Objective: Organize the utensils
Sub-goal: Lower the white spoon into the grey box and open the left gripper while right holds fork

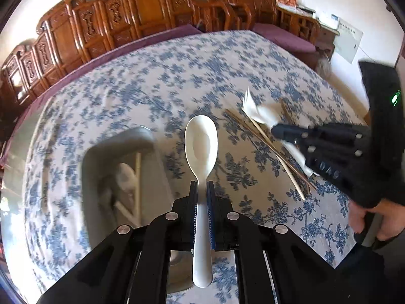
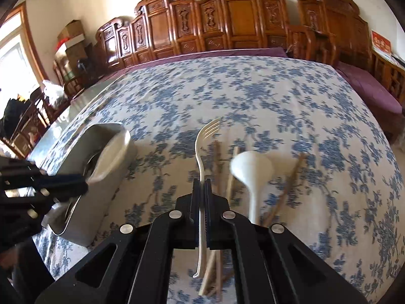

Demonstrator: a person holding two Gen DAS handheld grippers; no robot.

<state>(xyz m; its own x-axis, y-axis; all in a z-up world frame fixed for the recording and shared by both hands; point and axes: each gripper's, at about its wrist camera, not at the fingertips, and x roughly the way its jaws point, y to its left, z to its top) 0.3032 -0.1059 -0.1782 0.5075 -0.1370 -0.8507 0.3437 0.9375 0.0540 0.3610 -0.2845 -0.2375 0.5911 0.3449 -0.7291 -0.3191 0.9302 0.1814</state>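
Currently both tools are loaded. Left gripper (image 1: 202, 190) is clamped on the neck of a white plastic serving spoon (image 1: 201, 144), bowl pointing forward, lifted clear of the blue-and-white floral tablecloth (image 1: 177, 76). Right gripper (image 2: 202, 187) is closed on the thin handle of a white plastic fork (image 2: 205, 139), tines forward, also off the cloth.

Grey metal rectangular tray (image 1: 121, 152) sits on the cloth just left of the spoon, with some pale utensils already inside, too blurred to tell which. Still on the cloth: a second white spoon (image 2: 253, 169) and several wooden chopsticks (image 2: 291, 177), crossed in a loose pile under the right gripper.

Risks, as I judge them:
- The fork is gripped on its narrow edge, so it may pivot between the pads.
- The spoon grip is far from the handle end; the long tail could catch the tray rim.
- Both grippers heading for one tray could collide.
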